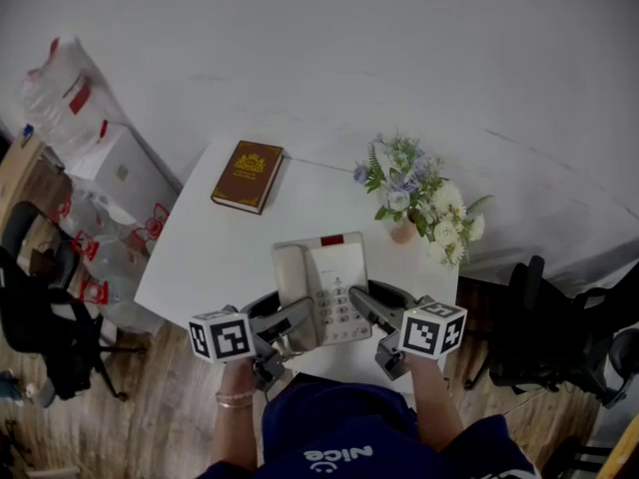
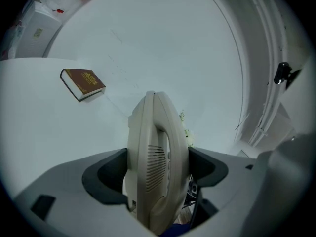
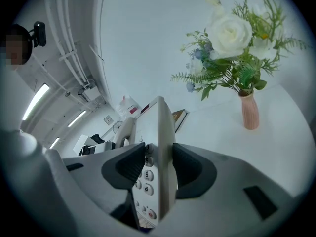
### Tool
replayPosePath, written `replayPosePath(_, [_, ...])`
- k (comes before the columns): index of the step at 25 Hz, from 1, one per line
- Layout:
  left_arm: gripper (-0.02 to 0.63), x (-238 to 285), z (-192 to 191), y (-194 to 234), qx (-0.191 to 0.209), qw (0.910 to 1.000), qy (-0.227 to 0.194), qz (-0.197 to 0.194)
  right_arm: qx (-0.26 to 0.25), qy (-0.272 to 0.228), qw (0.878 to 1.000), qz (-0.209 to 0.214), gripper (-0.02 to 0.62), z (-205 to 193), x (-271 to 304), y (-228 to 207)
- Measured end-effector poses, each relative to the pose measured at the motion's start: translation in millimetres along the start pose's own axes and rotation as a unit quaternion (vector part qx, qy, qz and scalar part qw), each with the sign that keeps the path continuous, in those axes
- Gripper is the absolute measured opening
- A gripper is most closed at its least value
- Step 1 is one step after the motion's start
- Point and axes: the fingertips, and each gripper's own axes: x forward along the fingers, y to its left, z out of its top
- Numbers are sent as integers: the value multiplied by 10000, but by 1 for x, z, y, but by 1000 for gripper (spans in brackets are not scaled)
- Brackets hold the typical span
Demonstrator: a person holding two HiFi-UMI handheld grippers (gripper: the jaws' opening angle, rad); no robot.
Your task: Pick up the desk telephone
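Both tools are on the desk telephone (image 1: 324, 279). It sits between them at the near edge of the white bench (image 1: 195, 257), keypad (image 1: 337, 302) up, its near end past the edge towards me.

Left hand-held gripper (image 2: 158, 166): clenched on the telephone's left side. The cream handset (image 2: 154, 152) stands edge-on between the jaws, and both dark pads press on it. The jaws stand fairly wide, because the handset fills the gap.

Right hand-held gripper (image 3: 159, 166): grasping the telephone's right edge. The thin rim of the base is pinched between the pads, with the number keys facing the left-hand pad. No free gap shows on either side.

I cannot tell from these views how far the base is clear of the bench top.

Elsewhere on the bench: a brown book (image 1: 248, 176) at the far left, well apart from the telephone, and a vase of flowers (image 1: 417, 200) at the far right, near the telephone's far corner.
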Motion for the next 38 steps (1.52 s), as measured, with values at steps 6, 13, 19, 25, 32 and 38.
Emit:
replayPosePath(6, [390,-8,11,-25,222,9995,-113,-173,-161,-137,9997,150,190,12,-9,17])
replayPosePath(13, [390,-18,19,-44,328,9988,-289,-228,-354,-296,9986,244,190,27,-18,34])
replayPosePath(19, [391,-25,28,-58,310,9980,-424,-349,-492,-604,9964,338,186,45,-29,51])
replayPosePath(25, [390,-32,33,-77,474,9966,-518,-439,-648,-766,9940,436,184,57,-40,66])
replayPosePath(32, [390,-37,40,-97,697,9945,-585,-519,-785,-977,9907,528,183,68,-51,79])
replayPosePath(38, [390,-39,45,-107,841,9927,-623,-602,-929,-1149,9877,513,183,75,-59,86])
